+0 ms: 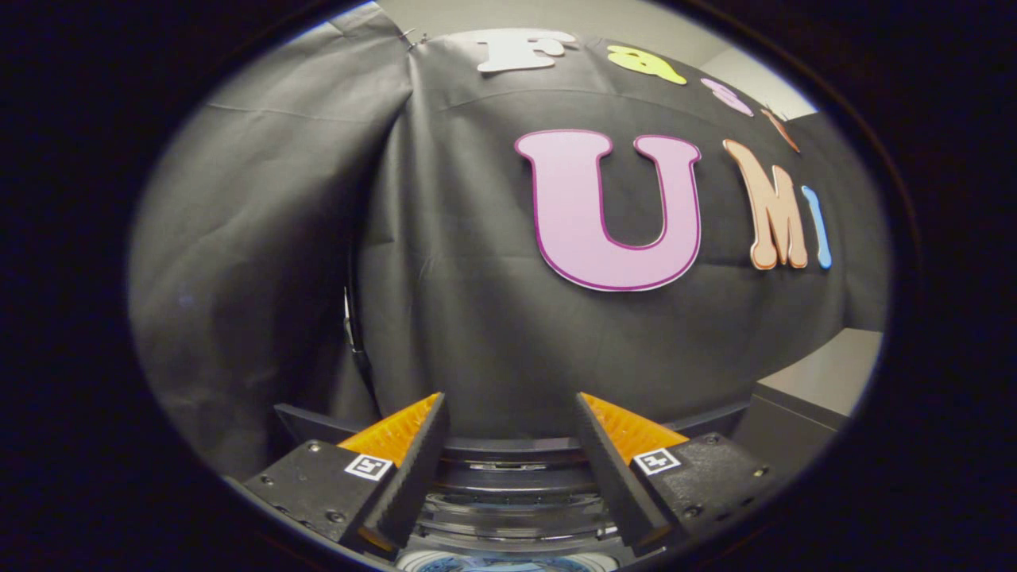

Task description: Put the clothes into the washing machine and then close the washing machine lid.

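Your jaws [508, 413] stand released and wide apart with nothing between them, raised toward the black cloth wall [469, 302]. Between the two fingers and just below them sits the washing machine [508, 508], seen from above: dark ringed rims stepping down to a glimpse of a pale bluish drum. Off to the right, a grey worktop [826, 369] meets the cloth.

Black cloth wall [445, 262] hung behind a dark grey washing machine [508, 485] with a glossy clear lid, beside a pale grey surface [834, 369].
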Motion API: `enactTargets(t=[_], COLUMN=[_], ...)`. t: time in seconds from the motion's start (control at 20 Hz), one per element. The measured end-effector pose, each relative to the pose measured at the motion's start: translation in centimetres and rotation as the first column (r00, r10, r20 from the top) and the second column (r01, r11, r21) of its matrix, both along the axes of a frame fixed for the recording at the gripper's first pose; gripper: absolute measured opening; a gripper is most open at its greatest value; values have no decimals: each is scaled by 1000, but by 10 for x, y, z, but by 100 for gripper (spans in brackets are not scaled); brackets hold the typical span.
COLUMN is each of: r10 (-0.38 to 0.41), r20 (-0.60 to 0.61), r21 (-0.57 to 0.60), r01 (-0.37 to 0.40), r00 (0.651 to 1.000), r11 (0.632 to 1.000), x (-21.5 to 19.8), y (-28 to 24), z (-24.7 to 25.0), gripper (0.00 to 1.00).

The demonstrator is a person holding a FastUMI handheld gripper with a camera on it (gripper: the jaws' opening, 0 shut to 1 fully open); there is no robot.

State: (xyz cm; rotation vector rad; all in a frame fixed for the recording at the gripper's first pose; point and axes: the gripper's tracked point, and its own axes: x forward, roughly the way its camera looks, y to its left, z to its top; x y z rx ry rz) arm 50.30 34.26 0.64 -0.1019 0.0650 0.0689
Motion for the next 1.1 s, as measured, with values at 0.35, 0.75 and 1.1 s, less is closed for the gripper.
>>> enactTargets(t=[0.35, 0.75, 1.1], r10=[-2, -3, -4], r20=[31, 35, 29], r21=[3, 0, -2], r01=[2, 3, 4], r00=[1000, 999, 1000], r11=[1000, 1000, 1000], x=[-9, -20, -26], y=[-4, -3, -4], z=[6, 5, 0], gripper=[95, 95, 95])
